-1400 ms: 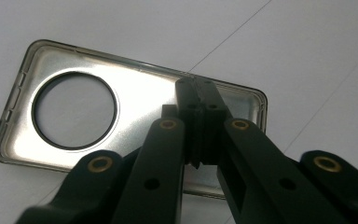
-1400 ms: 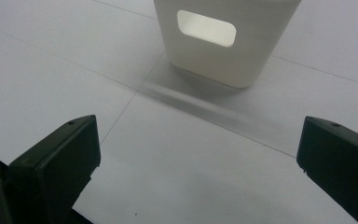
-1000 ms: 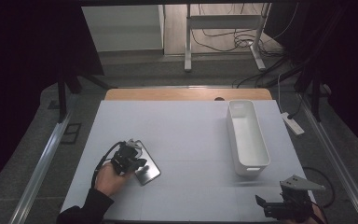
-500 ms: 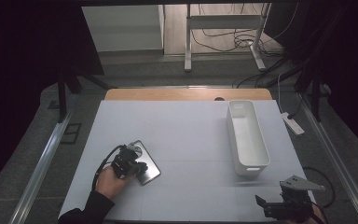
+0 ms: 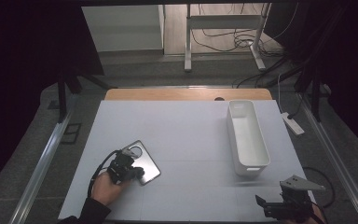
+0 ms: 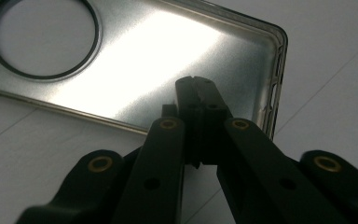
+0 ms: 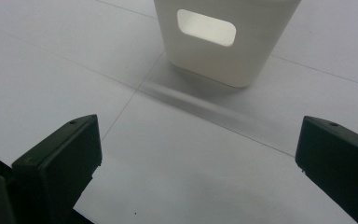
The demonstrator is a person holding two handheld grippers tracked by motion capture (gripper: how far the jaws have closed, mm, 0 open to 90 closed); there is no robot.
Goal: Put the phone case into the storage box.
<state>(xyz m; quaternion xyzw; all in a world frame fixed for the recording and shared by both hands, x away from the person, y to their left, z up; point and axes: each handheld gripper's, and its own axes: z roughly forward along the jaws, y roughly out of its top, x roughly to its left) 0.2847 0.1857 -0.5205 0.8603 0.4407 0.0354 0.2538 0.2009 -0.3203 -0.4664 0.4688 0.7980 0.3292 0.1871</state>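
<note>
A shiny rectangular metal plate (image 5: 145, 164) with a round hole near one corner lies flat on the white table at the near left. My left gripper (image 5: 135, 171) is over its near part, held by a hand. In the left gripper view the two black jaws meet tip to tip, shut (image 6: 196, 83), above the plate (image 6: 135, 51), with nothing between them. Whether the tips touch the metal I cannot tell. My right gripper (image 5: 279, 199) sits at the near right edge of the table. It is open (image 7: 198, 154) over bare table and faces the end of a white bin (image 7: 223, 51).
The long white bin (image 5: 250, 168) stands on the right side of the table, its handle cutout toward me. The table's wooden far edge (image 5: 186, 94) and metal frame rails border the white surface. Cables and a stand lie on the floor beyond.
The left gripper has edged slightly toward the near side over the plate. The right gripper and the bin have stayed put.
</note>
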